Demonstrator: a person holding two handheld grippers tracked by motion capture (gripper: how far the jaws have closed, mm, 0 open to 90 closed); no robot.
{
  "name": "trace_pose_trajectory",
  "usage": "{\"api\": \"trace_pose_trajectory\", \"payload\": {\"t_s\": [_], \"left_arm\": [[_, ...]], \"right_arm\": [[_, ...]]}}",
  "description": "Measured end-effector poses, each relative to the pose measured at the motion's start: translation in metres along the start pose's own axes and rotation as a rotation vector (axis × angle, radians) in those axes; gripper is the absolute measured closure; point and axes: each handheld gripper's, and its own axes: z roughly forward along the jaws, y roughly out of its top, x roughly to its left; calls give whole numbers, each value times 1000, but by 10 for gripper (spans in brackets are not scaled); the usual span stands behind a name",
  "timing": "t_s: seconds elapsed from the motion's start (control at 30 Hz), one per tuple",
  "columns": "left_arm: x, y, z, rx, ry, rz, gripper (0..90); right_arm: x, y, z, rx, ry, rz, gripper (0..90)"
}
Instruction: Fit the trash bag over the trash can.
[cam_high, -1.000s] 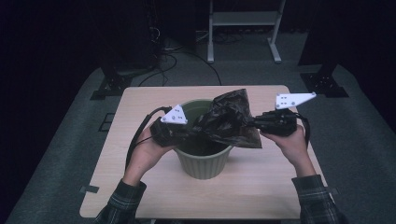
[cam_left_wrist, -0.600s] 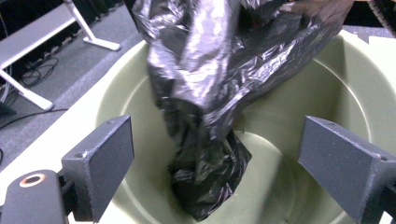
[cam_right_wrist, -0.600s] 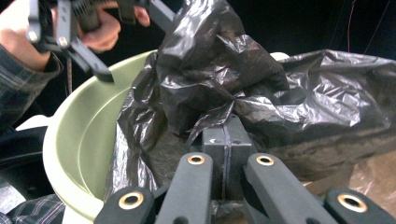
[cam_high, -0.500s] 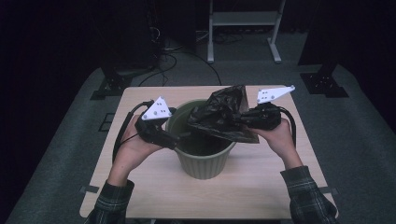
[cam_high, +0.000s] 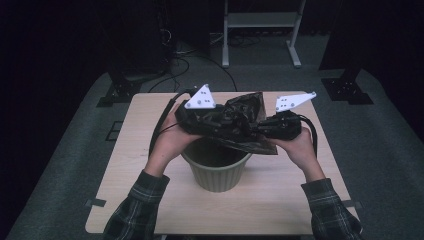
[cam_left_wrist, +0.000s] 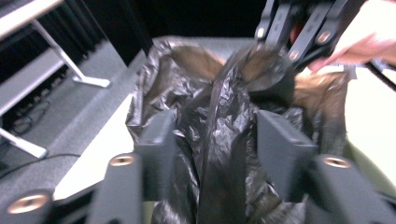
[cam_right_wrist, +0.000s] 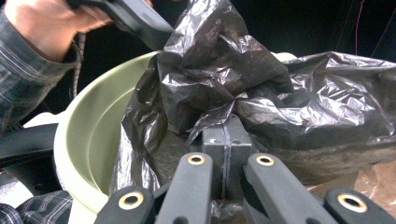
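**Bag held over the bin, second grip not yet made**

You are partway through lining the green bin, by the look of it: the black bin bag hangs bunched in mid-frame of the high view, just above the bin's mouth and not yet opened over its rim.

Your right gripper has its jaws pressed together on a fold of the bag, low in the centre of the right gripper view, with plastic billowing above it. Your left gripper stands part open; its jaws have just been closing, and a ridge of the bag runs between them in the left gripper view, but the pads do not seem to press on it yet.

The next move likely calls for closing the left jaws on a single layer near the bag's edge, then drawing the two grippers apart to open the mouth before lowering it around the rim.

The crumpled folds are the main obstacle: you could pinch both walls at once and keep the bag shut. The wooden table lies bare around the bin; a metal stand at the top of the high view is well clear.
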Motion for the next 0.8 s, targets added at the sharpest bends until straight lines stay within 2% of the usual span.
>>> {"api": "trace_pose_trajectory", "payload": {"t_s": [0.03,0.07,0.1,0.13,0.17,0.23,0.37,0.5,0.6,0.73,0.8], "left_arm": [[1,-2,7,41,-12,1,576],[2,-5,10,65,-24,-8,676],[3,-8,11,79,-32,-22,736],[3,-14,12,103,-55,-37,785],[4,-16,12,110,-60,-44,833],[3,-26,9,138,-71,-57,874],[0,-38,-1,142,-82,-71,886],[-5,-45,-9,153,-85,-60,885],[-11,-48,-5,191,-96,-39,886],[-16,-51,2,201,-125,-26,883],[-19,-51,6,206,-131,-16,872]], "right_arm": [[0,0,0,-2,0,-1,900],[1,0,-3,-8,-5,-6,900],[1,1,-5,-10,-9,-7,900],[1,1,-7,-13,-14,-9,900],[1,1,-11,-28,-22,-11,900],[0,1,-15,-40,-32,-7,900],[-2,1,-19,-79,-47,-1,900],[-1,4,-16,-123,-50,1,900],[-1,13,-11,-145,-52,-4,900],[-3,25,-6,-171,-65,-9,900],[-5,32,-3,-181,-51,-4,900]]}}
